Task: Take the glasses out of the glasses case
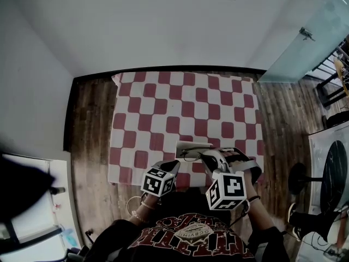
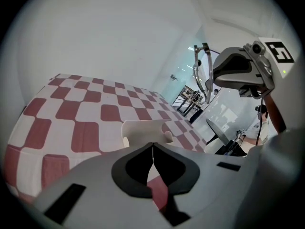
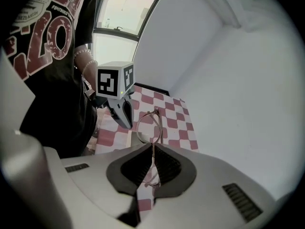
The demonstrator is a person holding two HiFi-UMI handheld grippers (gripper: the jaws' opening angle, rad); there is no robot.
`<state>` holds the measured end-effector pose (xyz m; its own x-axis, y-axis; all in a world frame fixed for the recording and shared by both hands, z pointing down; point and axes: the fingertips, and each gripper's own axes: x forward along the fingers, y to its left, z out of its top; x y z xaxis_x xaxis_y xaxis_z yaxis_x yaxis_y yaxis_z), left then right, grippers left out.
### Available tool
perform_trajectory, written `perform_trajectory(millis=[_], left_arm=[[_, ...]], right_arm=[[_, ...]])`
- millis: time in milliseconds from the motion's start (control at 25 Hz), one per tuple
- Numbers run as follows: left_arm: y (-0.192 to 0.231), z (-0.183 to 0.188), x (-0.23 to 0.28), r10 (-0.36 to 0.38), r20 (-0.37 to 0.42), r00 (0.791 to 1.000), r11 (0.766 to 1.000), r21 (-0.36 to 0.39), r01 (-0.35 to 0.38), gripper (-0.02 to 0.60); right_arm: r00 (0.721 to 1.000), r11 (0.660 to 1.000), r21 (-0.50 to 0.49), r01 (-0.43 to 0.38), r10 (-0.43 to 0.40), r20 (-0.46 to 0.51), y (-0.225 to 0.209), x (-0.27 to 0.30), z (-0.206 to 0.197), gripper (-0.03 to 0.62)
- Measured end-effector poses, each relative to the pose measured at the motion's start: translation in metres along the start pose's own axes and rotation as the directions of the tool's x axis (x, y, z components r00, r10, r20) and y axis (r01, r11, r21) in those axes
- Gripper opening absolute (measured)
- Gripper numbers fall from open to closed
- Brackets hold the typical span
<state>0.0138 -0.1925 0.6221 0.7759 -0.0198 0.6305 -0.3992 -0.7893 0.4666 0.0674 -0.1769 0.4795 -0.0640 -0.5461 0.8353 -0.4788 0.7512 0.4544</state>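
An open whitish glasses case (image 1: 192,146) lies near the front edge of the red-and-white checked table (image 1: 163,102). My right gripper (image 3: 153,147) is shut on thin metal-framed glasses (image 3: 151,120), holding them in the air above the case (image 3: 142,137). In the left gripper view the glasses (image 2: 202,75) hang from the right gripper (image 2: 214,76) at the upper right. My left gripper (image 2: 152,146) is shut, its tips at the near edge of the case (image 2: 143,130). I cannot tell whether it pinches that edge. The left gripper (image 3: 126,122) sits beside the case.
The table stands on a dark wood floor (image 1: 90,124) against a white wall. A glass door (image 1: 305,37) is at the far right. A round dark stand (image 1: 301,178) and a white panel (image 1: 327,162) are to the right, white furniture (image 1: 27,212) to the left.
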Motion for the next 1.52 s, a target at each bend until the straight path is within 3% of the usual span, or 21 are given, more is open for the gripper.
perform_trajectory(millis=[720, 1520], left_arm=[[-0.007, 0.003, 0.0, -0.004, -0.007, 1.0, 1.0, 0.023, 0.004, 0.011], [-0.005, 0.006, 0.003, -0.006, -0.012, 1.0, 1.0, 0.03, 0.006, 0.011]], right_arm=[[0.996, 1.0, -0.006, 0.023, -0.022, 0.082, -0.018, -0.036, 0.033, 0.031], [0.998, 1.0, -0.012, 0.007, -0.006, 0.059, -0.017, -0.023, 0.028, 0.03]])
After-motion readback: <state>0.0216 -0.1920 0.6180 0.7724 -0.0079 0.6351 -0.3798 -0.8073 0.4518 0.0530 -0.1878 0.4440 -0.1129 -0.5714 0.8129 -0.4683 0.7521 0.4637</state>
